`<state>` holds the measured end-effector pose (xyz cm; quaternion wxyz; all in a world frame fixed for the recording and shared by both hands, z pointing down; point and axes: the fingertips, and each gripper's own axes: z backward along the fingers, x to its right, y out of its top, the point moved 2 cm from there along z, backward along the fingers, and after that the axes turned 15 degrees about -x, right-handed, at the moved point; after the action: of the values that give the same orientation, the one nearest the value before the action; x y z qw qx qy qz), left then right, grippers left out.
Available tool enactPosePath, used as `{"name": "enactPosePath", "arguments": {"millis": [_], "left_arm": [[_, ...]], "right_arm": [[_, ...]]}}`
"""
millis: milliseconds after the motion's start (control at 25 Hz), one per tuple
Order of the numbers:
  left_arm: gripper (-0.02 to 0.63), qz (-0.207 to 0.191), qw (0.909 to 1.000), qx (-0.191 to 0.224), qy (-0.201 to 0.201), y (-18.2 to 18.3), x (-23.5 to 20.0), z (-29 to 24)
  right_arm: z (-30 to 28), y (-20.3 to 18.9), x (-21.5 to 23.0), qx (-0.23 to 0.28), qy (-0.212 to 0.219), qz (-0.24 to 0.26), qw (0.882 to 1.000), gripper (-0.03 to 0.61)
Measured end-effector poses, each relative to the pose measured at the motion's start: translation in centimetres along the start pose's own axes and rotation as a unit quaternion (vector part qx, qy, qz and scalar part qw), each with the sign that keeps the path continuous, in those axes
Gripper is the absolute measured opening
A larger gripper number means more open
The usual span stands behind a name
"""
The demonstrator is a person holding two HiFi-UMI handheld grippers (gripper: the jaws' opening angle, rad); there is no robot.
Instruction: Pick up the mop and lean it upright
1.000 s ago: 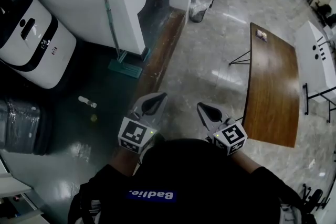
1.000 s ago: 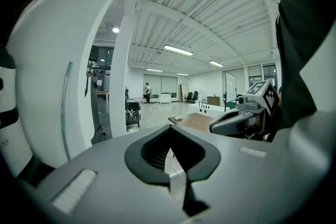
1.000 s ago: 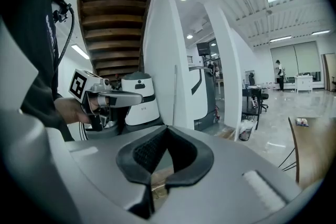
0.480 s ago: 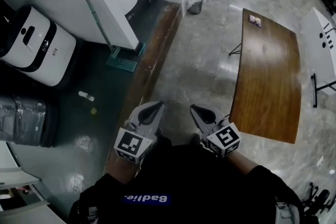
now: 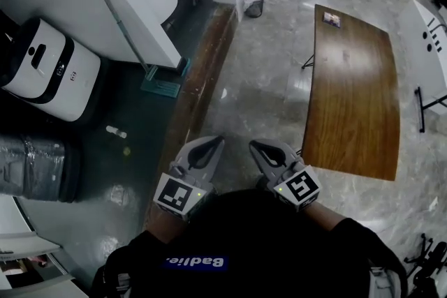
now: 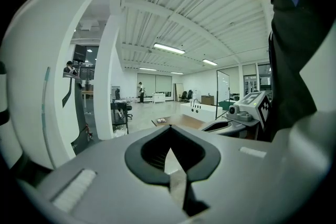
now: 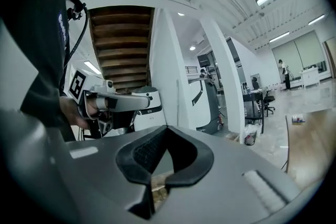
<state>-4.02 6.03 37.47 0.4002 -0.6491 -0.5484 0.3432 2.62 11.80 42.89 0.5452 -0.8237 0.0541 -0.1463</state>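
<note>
Mop [image 5: 124,30] is already on end: handle tilted against the white wall panel [image 5: 143,7], head on the dark floor [image 5: 140,171] at the wall's foot, just beside the edge of the wood strip [image 5: 199,84] that splits the dark floor from the pale tiles. Nothing is gripping it. L gripper [image 5: 208,148] and R gripper [image 5: 264,152] are both pulled in close to the person's body, well apart from the mop. Each gripper view shows its jaws pressed together w/ nothing btw them, so both claws are closed and empty. Judging by the layout, the lean looks done. Risks from here: the handle rests at a slant on a smooth wall and the head sits on glossy floor, so the head could skate out or the handle slide sideways along the panel, prob toward the white machine [image 5: 43,70] parked near it. A nudge or a footfall by the wood strip could set that off. If a re-grip is needed, the claws must open first, b/c a closed tip would just knock the handle over. A small bottle [image 5: 116,131] lies loose on the dark floor btw person and mop and could roll underfoot.
</note>
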Motion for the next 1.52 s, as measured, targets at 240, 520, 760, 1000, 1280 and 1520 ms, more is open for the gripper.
{"name": "enactPosePath", "arguments": {"millis": [240, 520, 760, 1000, 1280, 1520], "left_arm": [[0.02, -0.013, 0.9988, 0.034, -0.032, 0.5, -0.1, 2.1], [0.02, -0.009, 0.9968, 0.058, -0.054, -1.7, -2.3, 5.2], [0.02, -0.014, 0.993, 0.073, -0.092, -2.0, -2.4, 5.7], [0.02, -0.02, 0.9911, 0.067, -0.113, -2.9, -2.0, 6.1], [0.02, -0.03, 0.991, 0.064, -0.114, -3.1, -1.5, 6.8], [0.02, -0.033, 0.9922, 0.061, -0.103, -3.5, -1.7, 7.2]], "right_arm": [[-0.2, 2.3, -2.8, 0.001, -0.027, 0.042, 0.999, 0.005], [-2.5, 4.3, -5.7, -0.003, -0.057, 0.052, 0.997, 0.005], [-2.8, 3.8, -6.9, -0.011, -0.093, 0.042, 0.995, 0.004], [-3.0, 2.9, -8.2, -0.015, -0.099, 0.044, 0.994, 0.003], [-3.1, 3.3, -9.0, -0.014, -0.096, 0.043, 0.994, 0.003], [-3.4, 3.4, -9.3, -0.012, -0.086, 0.047, 0.995, 0.003]]}}
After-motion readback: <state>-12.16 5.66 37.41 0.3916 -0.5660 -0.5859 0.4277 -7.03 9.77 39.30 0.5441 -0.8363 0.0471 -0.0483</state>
